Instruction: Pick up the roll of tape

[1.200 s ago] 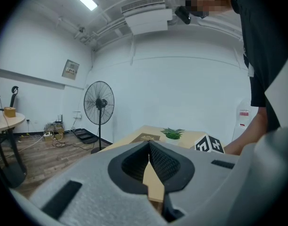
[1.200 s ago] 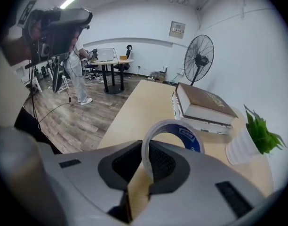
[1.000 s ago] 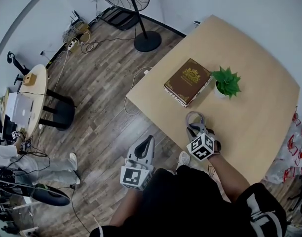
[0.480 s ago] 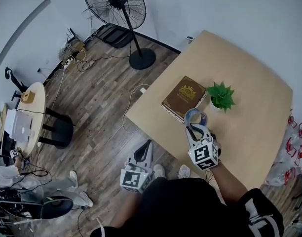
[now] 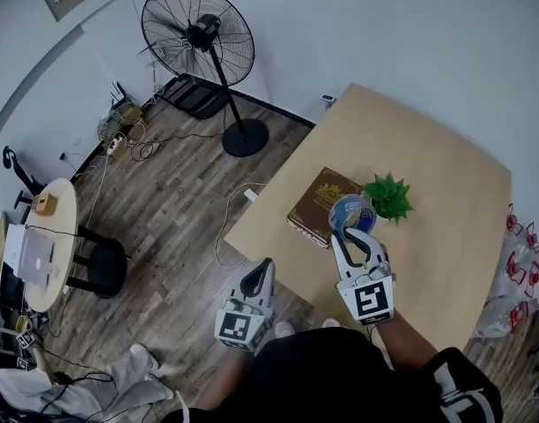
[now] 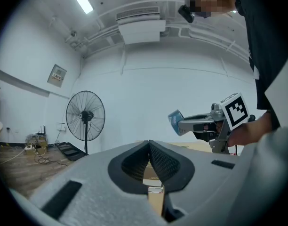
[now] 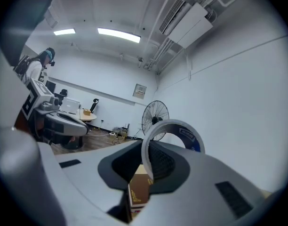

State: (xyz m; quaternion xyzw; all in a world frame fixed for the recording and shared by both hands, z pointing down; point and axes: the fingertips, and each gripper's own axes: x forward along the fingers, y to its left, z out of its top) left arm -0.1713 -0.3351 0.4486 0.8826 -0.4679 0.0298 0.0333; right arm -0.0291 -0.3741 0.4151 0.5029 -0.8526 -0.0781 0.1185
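The roll of tape (image 5: 351, 210), a white ring with a blue printed side, hangs in the air above the wooden table (image 5: 446, 192), in front of the book and plant. My right gripper (image 5: 350, 233) is shut on its rim. In the right gripper view the roll (image 7: 193, 136) stands upright, pinched between the jaws of that gripper (image 7: 146, 160). My left gripper (image 5: 262, 269) floats off the table's near-left edge, shut, with nothing in it; its jaws (image 6: 148, 147) meet at the tips. The left gripper view also shows the right gripper (image 6: 200, 124) carrying the roll (image 6: 174, 120).
A brown book (image 5: 325, 204) and a small potted plant (image 5: 389, 196) sit mid-table. A standing fan (image 5: 199, 38) is on the wood floor beyond the table's left corner, with cables by the wall. A round side table (image 5: 40, 245) with a laptop stands far left.
My right gripper has risen from near the table's front edge with the roll in it and tipped toward level. The left gripper has lifted slightly. The head view has tilted up.
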